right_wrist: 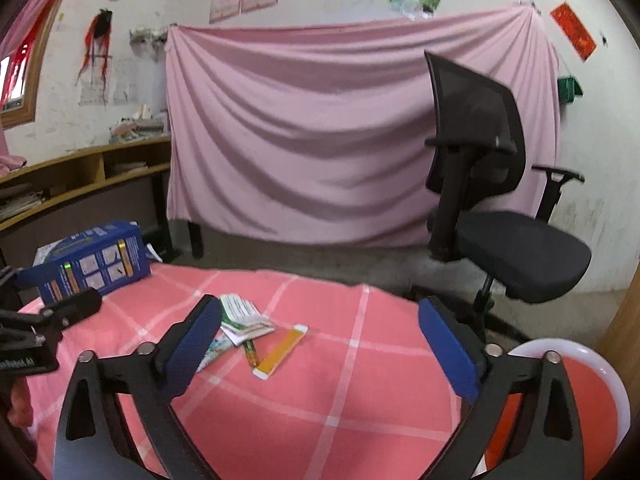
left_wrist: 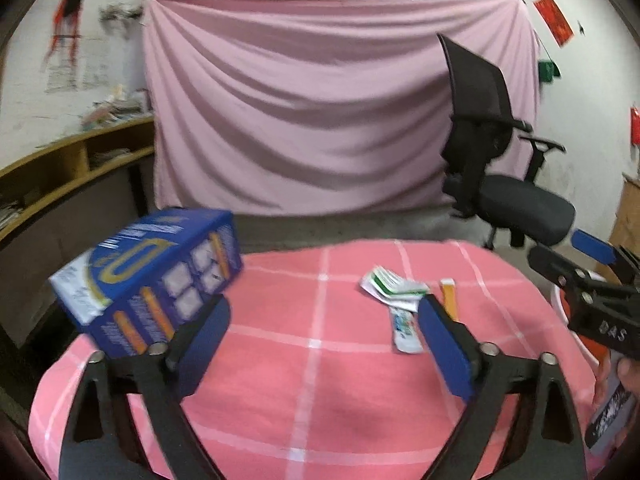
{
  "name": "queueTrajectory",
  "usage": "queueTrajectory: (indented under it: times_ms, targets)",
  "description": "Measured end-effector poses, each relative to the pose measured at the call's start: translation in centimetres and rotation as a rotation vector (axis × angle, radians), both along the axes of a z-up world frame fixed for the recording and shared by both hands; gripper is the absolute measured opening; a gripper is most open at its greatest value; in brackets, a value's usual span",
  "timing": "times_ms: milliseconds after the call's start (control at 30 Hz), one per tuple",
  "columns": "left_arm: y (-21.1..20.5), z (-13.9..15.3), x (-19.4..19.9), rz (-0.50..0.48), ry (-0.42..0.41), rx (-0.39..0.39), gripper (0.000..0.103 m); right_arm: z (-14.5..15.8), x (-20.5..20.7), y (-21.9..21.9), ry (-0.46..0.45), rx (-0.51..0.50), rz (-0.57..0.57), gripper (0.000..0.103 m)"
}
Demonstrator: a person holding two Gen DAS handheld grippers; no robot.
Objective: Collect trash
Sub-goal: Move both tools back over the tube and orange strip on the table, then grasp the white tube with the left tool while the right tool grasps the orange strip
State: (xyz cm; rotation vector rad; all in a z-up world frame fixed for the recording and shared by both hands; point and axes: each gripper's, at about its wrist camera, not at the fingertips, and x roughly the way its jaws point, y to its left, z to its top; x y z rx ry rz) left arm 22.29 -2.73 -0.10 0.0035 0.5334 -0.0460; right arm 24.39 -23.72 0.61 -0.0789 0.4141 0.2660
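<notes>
Both my left tongs [left_wrist: 322, 330] and right tongs [right_wrist: 320, 344] are spread, holding nothing. The wrappers [right_wrist: 244, 320] lie mid-frame on the table [right_wrist: 340, 400]; flat paper could slip the pads, or snag the cloth.

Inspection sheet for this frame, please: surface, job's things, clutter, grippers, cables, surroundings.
Surface: table under pink checked cloth.
Job's things: blue box at the far left edge; wrappers and orange strip mid-table; red bin beside the table at right.
Clutter: nothing seen.
Grippers: left gripper and right gripper open, empty.
Cables: nothing seen.
Surroundings: pink sheet, black chair, shelf.
</notes>
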Motion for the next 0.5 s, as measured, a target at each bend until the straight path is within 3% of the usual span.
queueTrajectory:
  times_ms: [300, 367, 500]
  targets:
    - [-2.4, -2.6, 5.4, -0.126, 0.251, -0.047, 0.037, -2.7, 4.7, 0.3, 0.277, 0.013, 0.032, 0.069]
    - [-2.6, -3.1, 6.3, -0.150, 0.298, -0.066, 0.032, -3.3, 5.4, 0.8, 0.312, -0.009, 0.044, 0.055]
    - [-2.8, -3.8, 7.4, -0.191, 0.360, -0.112, 0.030, -4.5, 6.5, 1.8, 0.366, -0.062, 0.066, 0.049]
